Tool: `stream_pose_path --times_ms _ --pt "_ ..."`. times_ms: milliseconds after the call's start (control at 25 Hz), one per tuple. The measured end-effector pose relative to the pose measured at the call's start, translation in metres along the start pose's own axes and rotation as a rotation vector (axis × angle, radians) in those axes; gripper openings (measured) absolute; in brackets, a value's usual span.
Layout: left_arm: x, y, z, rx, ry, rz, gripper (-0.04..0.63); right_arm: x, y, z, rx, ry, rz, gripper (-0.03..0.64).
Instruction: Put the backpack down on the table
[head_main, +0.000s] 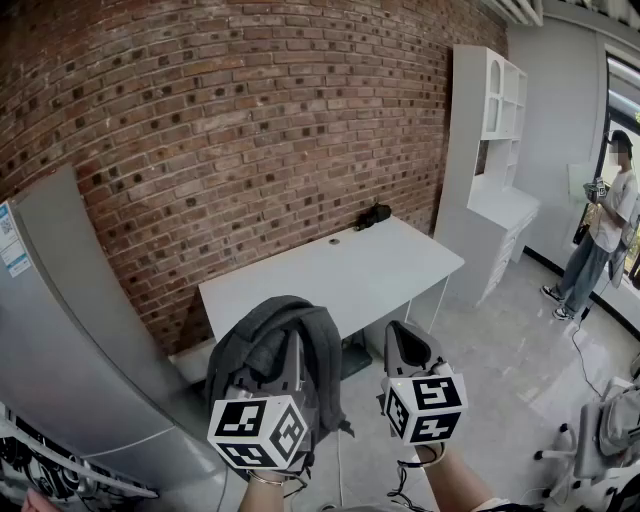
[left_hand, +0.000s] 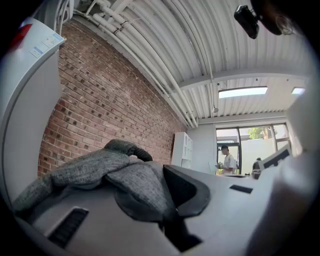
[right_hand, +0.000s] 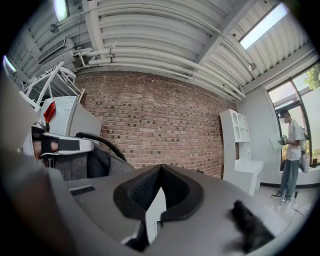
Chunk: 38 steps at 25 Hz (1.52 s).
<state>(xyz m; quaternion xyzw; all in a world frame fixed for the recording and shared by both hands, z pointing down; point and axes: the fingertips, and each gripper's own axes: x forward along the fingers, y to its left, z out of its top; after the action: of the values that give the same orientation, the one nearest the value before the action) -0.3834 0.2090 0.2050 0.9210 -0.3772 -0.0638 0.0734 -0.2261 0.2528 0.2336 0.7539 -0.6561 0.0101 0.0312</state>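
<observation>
- The left gripper (head_main: 288, 368) has its jaws nearly together, pinching a fold of the grey backpack (head_main: 268, 335). The bag hangs from it in the air, short of the white table (head_main: 340, 275) and not yet over it.
- Likely trouble: the hold looks to be on a thin bit of soft fabric, so the bag's weight could pull it free before it reaches the top. It could also catch the near edge if it is brought in too low.
- The right gripper (head_main: 405, 345), just beside the bag, has its jaws together on nothing, so it gives no support.
- The tabletop is flat, white and mostly bare. A small dark object (head_main: 372, 214) sits at its far end, by the wall.
- Around it, from the left: a tall grey cabinet (head_main: 60, 330), a brick wall (head_main: 250, 130) behind the table and a white shelf unit (head_main: 490, 150). A person (head_main: 605, 225) stands by the window, well apart from the table.
</observation>
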Motion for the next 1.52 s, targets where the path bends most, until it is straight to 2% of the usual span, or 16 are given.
stream_pose_path --times_ms 200,400,920,1520 --pt "-0.003 0.015 0.0 -0.002 0.0 0.024 0.037 -0.001 0.006 -0.002 0.0 0.004 -0.008 0.029" --pt "-0.002 0.026 -0.006 0.004 0.012 0.023 0.037 0.0 0.015 -0.006 0.054 -0.008 0.008 0.031" --pt "0.006 0.048 0.01 0.026 0.007 -0.018 0.037 0.021 0.031 -0.004 0.025 0.005 -0.059 0.032" --pt "0.067 0.051 0.038 0.071 -0.043 0.004 0.037 0.078 -0.012 -0.002 0.04 -0.01 -0.053 0.032"
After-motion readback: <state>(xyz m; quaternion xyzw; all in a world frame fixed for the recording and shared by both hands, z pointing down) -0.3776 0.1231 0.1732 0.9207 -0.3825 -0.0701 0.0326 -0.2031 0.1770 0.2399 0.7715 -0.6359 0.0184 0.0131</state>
